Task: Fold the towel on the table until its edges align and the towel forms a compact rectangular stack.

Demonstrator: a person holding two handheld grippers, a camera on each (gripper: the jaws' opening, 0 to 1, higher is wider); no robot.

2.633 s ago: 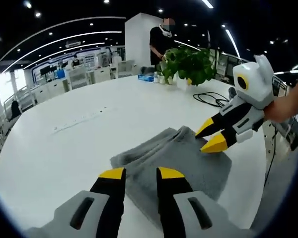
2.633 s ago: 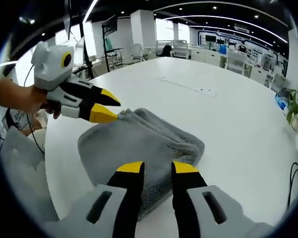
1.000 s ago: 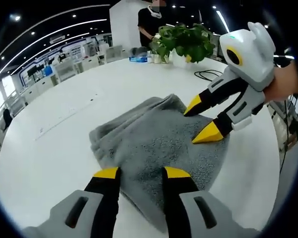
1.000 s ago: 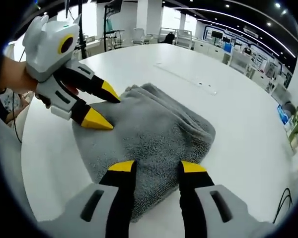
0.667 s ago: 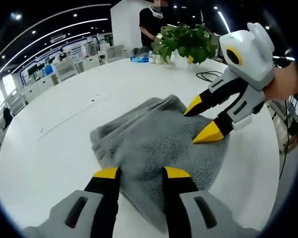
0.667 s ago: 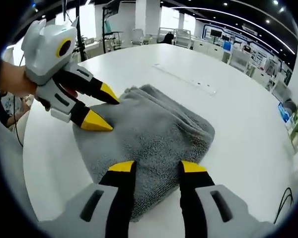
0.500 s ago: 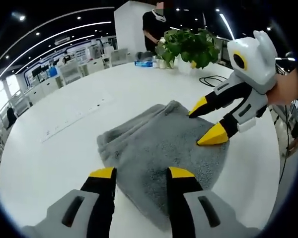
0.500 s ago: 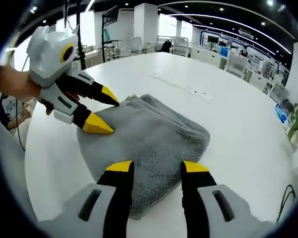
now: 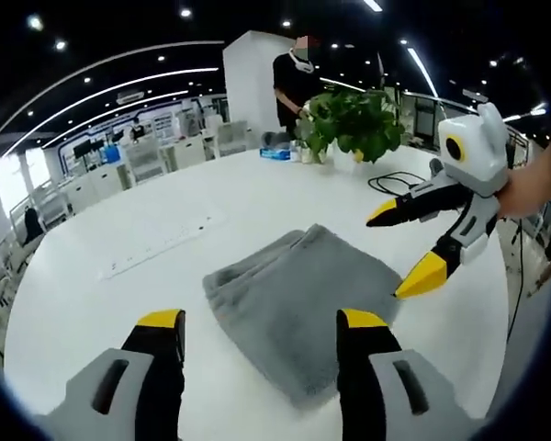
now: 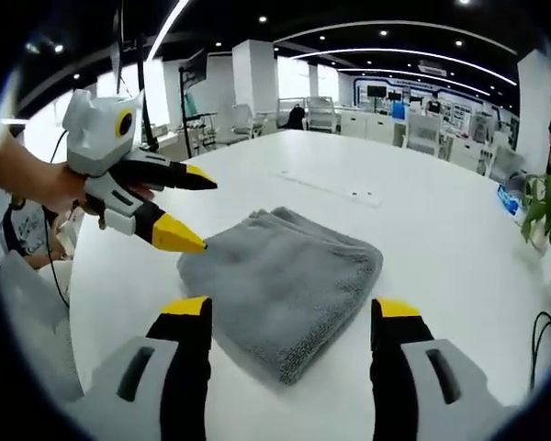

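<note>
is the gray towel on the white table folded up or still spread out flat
Folded. The towel lies as a compact, roughly rectangular stack on the table, with several layered edges stacked along one side. Both grippers are open, clear of it.

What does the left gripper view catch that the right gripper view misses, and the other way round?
The left gripper view takes in a person standing behind a potted plant, with a black cable nearby. The right gripper view takes in a dark stand and rows of desks. Both share the folded grey towel lying on the white table, both grippers open above it.
</note>
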